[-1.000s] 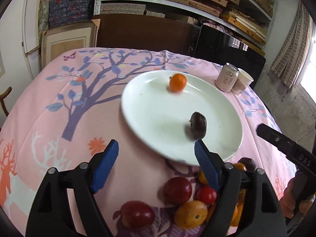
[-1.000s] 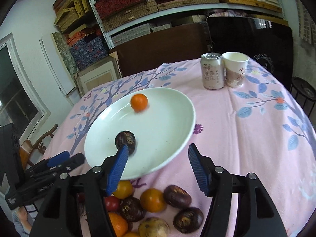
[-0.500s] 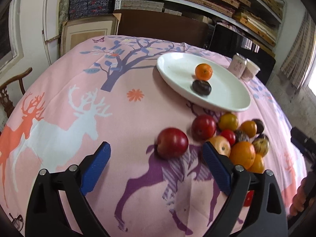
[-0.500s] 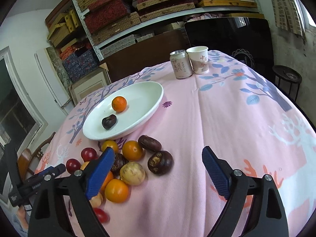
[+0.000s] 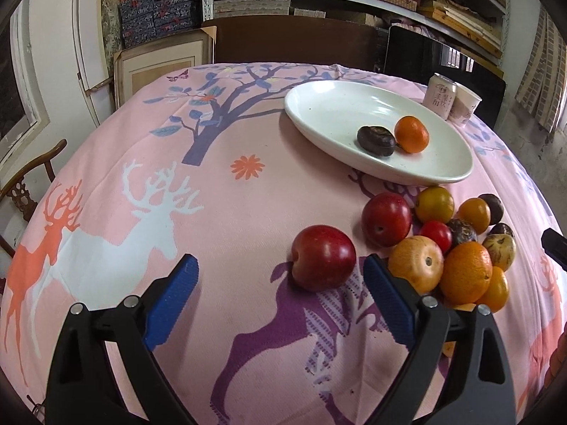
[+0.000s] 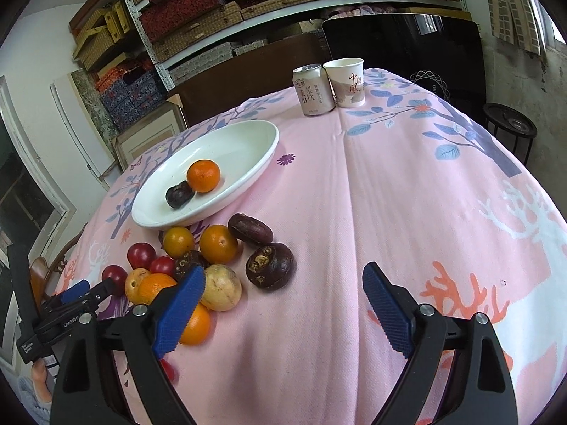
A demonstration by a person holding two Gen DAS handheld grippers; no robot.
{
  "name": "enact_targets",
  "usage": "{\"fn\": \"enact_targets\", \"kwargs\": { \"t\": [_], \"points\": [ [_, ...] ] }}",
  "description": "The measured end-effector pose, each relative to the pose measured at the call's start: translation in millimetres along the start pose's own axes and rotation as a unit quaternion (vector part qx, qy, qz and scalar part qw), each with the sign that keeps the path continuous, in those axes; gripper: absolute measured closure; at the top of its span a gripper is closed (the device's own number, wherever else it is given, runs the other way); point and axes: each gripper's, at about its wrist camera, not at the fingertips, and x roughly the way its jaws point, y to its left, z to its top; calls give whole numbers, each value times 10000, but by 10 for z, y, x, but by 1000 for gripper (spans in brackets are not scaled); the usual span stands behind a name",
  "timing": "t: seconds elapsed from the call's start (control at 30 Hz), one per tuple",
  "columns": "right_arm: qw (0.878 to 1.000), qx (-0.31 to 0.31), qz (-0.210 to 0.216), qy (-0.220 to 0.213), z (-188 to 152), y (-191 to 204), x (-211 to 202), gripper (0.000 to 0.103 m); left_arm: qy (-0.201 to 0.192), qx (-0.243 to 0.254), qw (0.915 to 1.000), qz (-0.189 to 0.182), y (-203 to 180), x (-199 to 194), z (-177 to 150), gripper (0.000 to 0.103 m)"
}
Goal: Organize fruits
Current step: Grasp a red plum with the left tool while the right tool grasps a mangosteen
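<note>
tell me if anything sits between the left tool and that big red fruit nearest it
Nothing visible does. The left tool is open and empty, and only bare tablecloth lies between it and the red fruit, which sits just beyond the right-hand pad.

Crammed with stacked boxes on white metal shelves point(image 6: 198, 53) along the back wall; dark wooden chair point(image 5: 294, 44) behind the tabletop point(image 5: 248, 212); daylit.

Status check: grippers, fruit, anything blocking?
Left gripper and right gripper open, empty. Orange and dark fruit on plate; fruit pile beside it. Nothing blocking.
</note>
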Motion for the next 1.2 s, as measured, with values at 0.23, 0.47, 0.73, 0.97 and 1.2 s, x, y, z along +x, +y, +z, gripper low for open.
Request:
{"fn": "enact_targets", "kwargs": {
  "t": [0.23, 0.47, 0.73, 0.97, 1.2],
  "points": [
    [9994, -248, -153, 160, -32, 38, 104, 13, -7, 110, 9996, -266, -45, -1, 8, 34],
    [9959, -775, -390, 237, -78, 172, 190, 37, 53, 262, 9980, -569, -133, 19, -21, 55],
    [9954, -765, -358, 456, -49, 135, 341, 59, 215, 341, 9970, -662, -188, 97, -46, 57],
    [9896, -1221, -449, 620, -34, 349, 528, 59, 247, 301, 9969, -687, -182, 121, -36, 56],
    [9914, -1104, -413, 571, -24, 286, 502, 65, 252, 229, 9957, -865, -152, 118, -33, 64]
  ]
}}
